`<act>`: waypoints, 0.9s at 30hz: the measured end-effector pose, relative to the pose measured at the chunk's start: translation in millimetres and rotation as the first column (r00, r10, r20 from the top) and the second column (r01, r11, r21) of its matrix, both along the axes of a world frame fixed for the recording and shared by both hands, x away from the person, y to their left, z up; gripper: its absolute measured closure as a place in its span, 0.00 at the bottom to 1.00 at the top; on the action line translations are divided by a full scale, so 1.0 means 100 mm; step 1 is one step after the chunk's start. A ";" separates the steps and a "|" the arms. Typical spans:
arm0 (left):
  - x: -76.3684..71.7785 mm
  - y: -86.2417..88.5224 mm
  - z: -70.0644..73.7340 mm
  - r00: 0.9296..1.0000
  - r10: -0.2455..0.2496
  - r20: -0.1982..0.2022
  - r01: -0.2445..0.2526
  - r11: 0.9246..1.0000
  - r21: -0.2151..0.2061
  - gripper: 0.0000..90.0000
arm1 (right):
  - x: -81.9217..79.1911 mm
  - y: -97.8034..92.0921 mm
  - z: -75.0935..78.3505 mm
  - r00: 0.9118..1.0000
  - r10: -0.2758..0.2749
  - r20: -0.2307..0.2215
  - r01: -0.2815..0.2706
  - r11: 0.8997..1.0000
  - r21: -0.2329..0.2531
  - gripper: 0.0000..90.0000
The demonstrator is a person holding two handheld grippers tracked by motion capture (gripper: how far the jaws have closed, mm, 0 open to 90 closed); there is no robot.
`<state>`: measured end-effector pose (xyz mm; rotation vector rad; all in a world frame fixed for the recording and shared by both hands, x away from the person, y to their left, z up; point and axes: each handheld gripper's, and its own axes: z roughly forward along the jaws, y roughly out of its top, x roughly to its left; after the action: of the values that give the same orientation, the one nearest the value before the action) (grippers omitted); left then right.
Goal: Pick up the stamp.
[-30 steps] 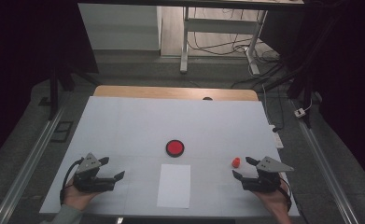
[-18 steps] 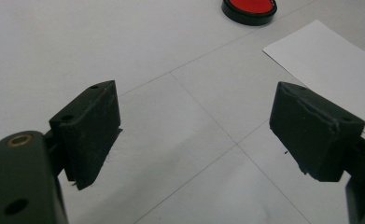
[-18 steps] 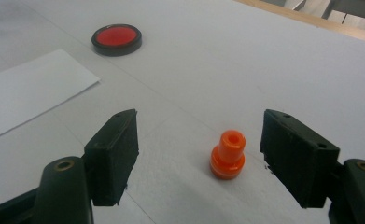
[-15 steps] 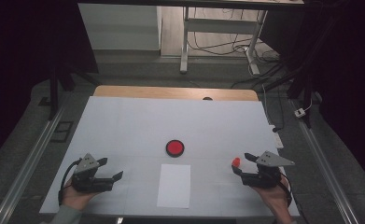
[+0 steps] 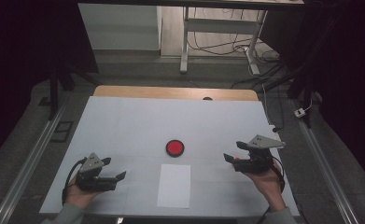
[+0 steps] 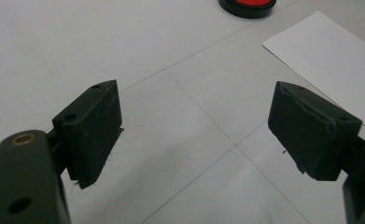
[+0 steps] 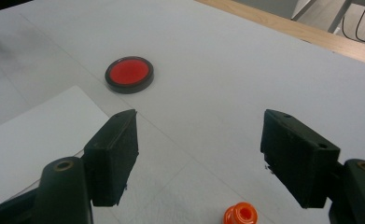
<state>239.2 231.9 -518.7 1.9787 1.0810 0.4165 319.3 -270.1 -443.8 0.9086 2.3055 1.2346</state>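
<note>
Just below the right gripper (image 7: 199, 144), its fingers wide, sits an orange cap (image 7: 240, 214) on the counter (image 5: 124, 121). Left gripper (image 6: 194, 135) fingers gape wide too.

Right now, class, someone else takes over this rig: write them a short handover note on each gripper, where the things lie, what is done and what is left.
Left gripper: open, holding nothing, low over the table's near left.
Right gripper: open, holding nothing, above the small orange piece, which stands on the table between and just short of its jaws.
Red round pad: mid-table, untouched.
White sheet: flat, just nearer than the pad.
Done: nothing gripped or moved onto anything.
Left: probably lower the right gripper and close on the orange piece.
</note>
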 end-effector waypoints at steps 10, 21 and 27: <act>0.00 -0.02 -0.01 1.000 0.005 -0.001 -0.005 1.000 0.008 0.20 | 0.05 -0.09 -0.18 0.997 -0.035 -0.063 0.033 0.999 -0.032 0.32; 0.01 -0.03 -0.04 1.000 0.000 -0.008 0.000 1.000 0.015 0.21 | 0.10 -0.14 -0.38 0.991 -0.090 -0.102 0.080 0.992 -0.100 0.38; 0.01 -0.03 -0.04 1.000 0.000 -0.010 0.000 1.000 0.016 0.21 | 0.11 -0.17 -0.46 0.988 -0.120 -0.095 0.107 0.986 -0.127 0.46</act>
<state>240.4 229.4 -522.7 1.9965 1.0873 0.4173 330.7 -286.8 -490.3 1.0655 2.3420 1.0111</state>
